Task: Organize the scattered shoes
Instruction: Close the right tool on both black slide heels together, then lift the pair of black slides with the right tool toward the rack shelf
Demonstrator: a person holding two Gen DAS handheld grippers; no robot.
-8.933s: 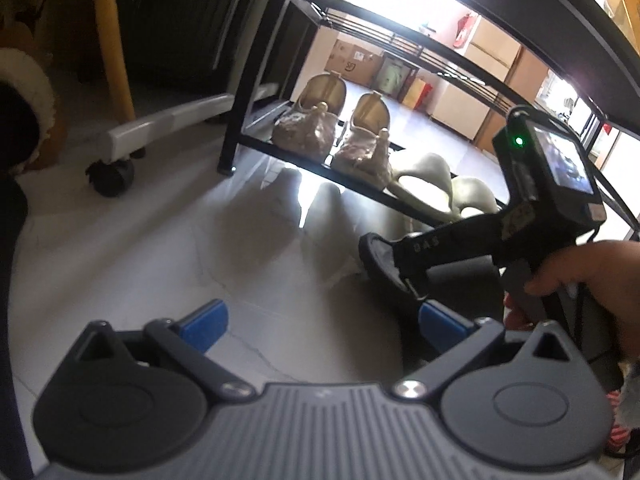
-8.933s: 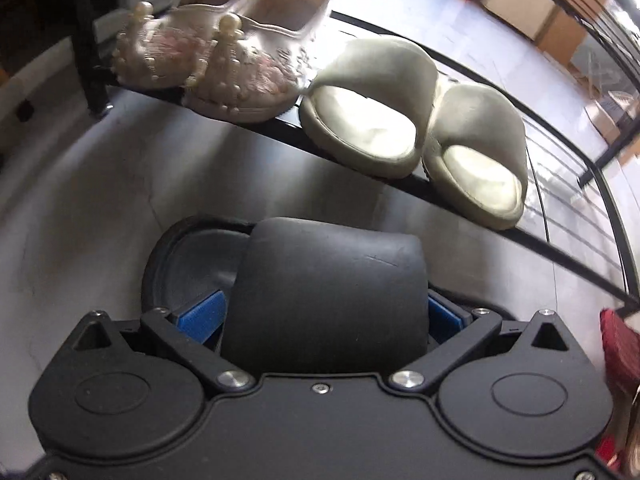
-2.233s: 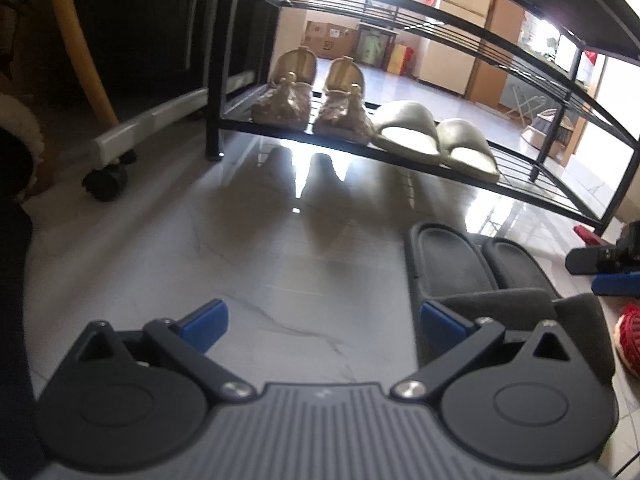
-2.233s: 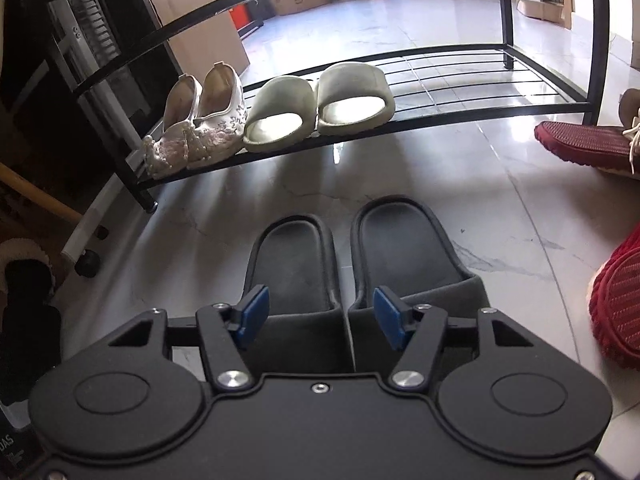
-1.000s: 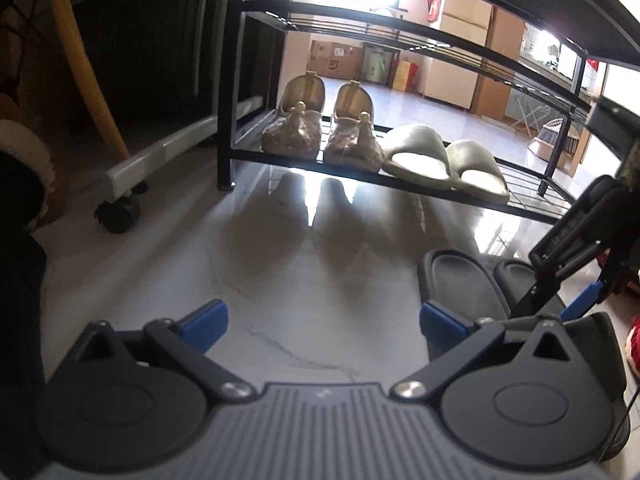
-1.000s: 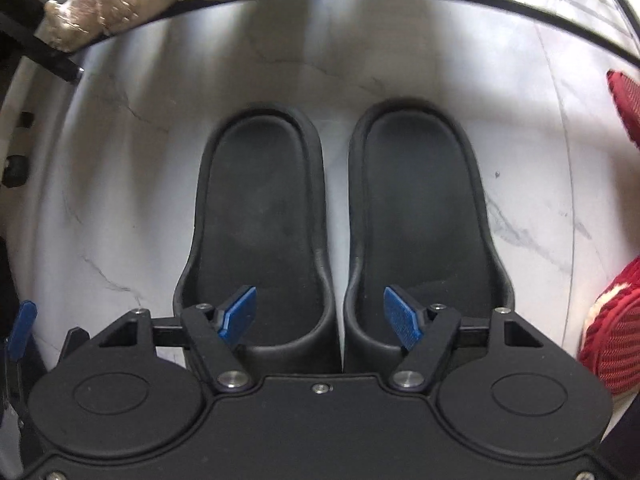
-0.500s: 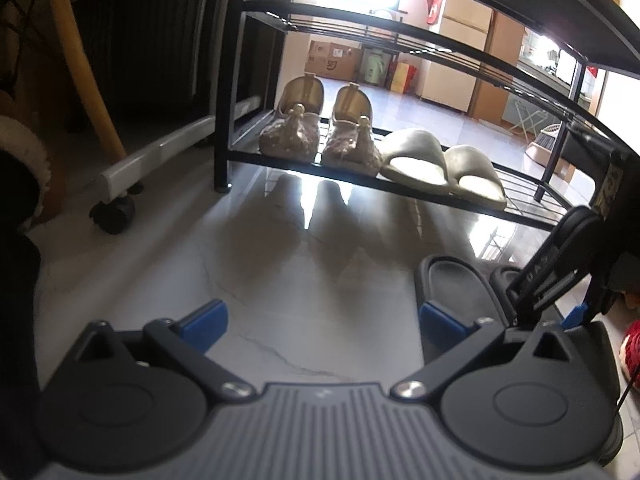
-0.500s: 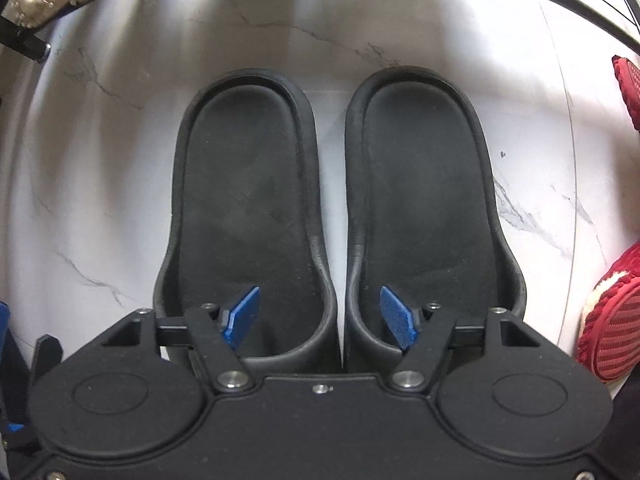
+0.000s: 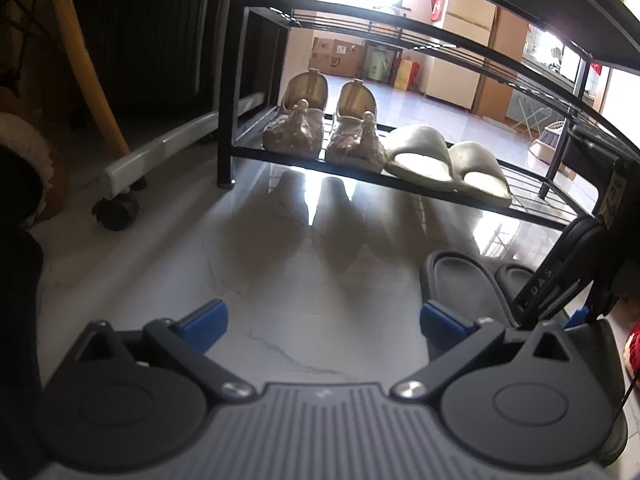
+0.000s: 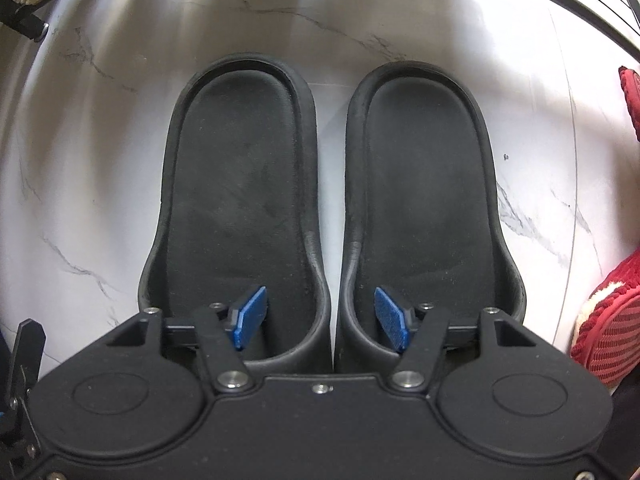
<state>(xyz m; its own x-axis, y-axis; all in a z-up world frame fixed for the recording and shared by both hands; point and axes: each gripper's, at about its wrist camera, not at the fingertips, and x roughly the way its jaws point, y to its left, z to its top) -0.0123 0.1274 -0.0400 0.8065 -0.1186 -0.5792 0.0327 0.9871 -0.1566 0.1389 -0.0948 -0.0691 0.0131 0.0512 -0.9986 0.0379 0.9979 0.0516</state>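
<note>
Two black slides lie side by side on the marble floor, the left one (image 10: 236,184) and the right one (image 10: 424,184). My right gripper (image 10: 320,322) is open above them, one blue pad inside each slide, with the two adjoining inner walls between the pads. In the left wrist view the slides (image 9: 460,284) lie at the right, partly hidden by the right gripper's body (image 9: 560,284). My left gripper (image 9: 320,318) is open and empty over bare floor.
A black shoe rack (image 9: 400,178) holds beaded beige flats (image 9: 320,132) and pale green slides (image 9: 444,160) on its bottom shelf. Red shoes (image 10: 608,332) lie at the right. A castor (image 9: 116,212) and a fur-trimmed boot (image 9: 20,148) are at the left.
My right gripper has come down lower over the black slides and its pads have narrowed slightly around the inner walls. The left gripper has barely moved.
</note>
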